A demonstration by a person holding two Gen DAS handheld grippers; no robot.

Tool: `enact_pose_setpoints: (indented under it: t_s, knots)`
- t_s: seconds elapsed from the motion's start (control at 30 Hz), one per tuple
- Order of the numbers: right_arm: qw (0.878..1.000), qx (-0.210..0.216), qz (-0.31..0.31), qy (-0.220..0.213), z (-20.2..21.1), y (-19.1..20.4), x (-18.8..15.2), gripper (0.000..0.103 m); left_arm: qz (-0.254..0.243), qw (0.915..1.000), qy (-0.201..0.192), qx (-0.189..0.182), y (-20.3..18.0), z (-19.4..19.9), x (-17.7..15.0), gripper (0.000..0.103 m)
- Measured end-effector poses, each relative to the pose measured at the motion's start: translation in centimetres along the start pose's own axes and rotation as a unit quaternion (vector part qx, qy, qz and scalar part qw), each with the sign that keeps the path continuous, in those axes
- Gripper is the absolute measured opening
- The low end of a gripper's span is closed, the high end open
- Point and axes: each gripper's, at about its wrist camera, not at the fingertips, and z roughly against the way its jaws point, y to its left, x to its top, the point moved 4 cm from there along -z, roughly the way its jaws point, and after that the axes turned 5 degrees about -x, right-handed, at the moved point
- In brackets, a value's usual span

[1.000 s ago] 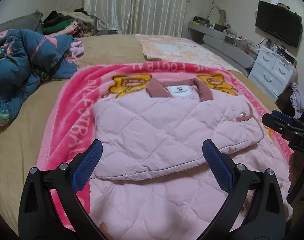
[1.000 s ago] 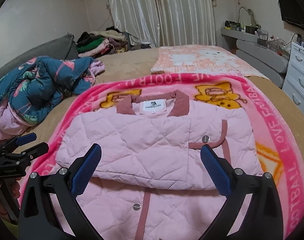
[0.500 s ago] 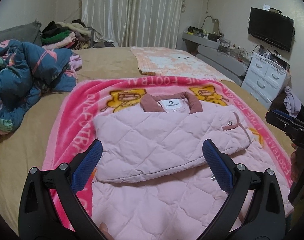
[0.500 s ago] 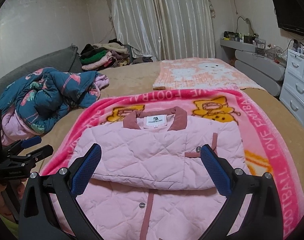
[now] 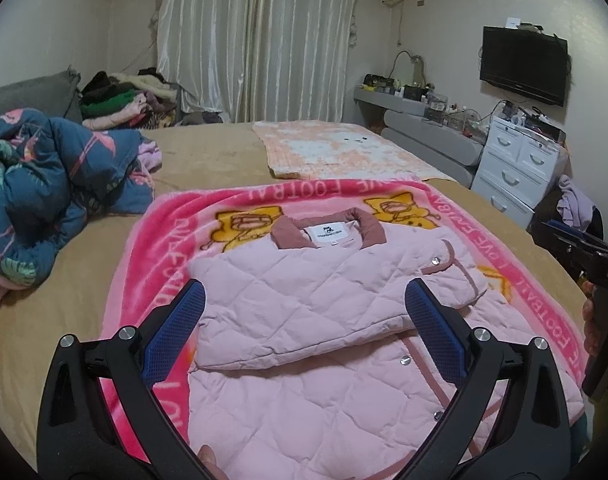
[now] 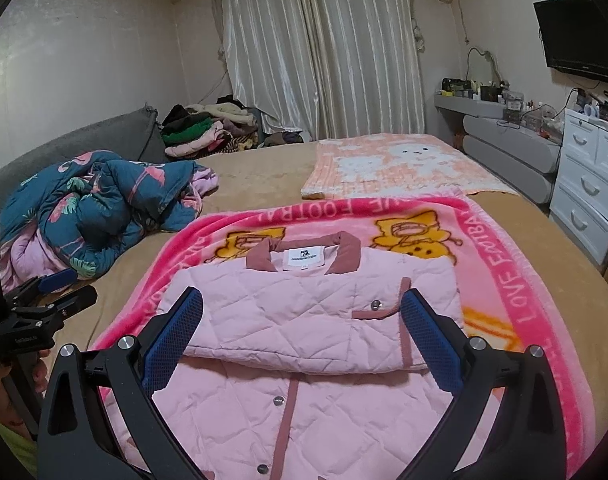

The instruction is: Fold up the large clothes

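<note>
- Your left gripper [image 5: 304, 332] and right gripper [image 6: 302, 334] have pulled back and risen over the last second; both sets of jaws are spread wide, holding nothing.
- The pink quilted jacket [image 6: 304, 320] lies on the pink blanket [image 6: 515, 296], sleeves apparently folded across the chest; the lower half looks ready to fold up.
- Far left, the blue quilt [image 6: 92, 216] is well clear.
</note>
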Motion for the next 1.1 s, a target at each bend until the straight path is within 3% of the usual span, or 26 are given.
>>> enact_pose_setpoints:
  t_s: [0.63,1.1]
  knots:
    - [1.000,-0.016,-0.010,-0.018,5.5,-2.3,-2.1,0.099,-0.029,0.9992,-0.021,-0.019,-3.1,3.8,-0.6,0.094]
    - [1.000,-0.010,0.003,-0.003,8.5,-3.6,-6.2,0.099,-0.035,0.9992,0.004,-0.017,-6.5,6.4,-5.6,0.094]
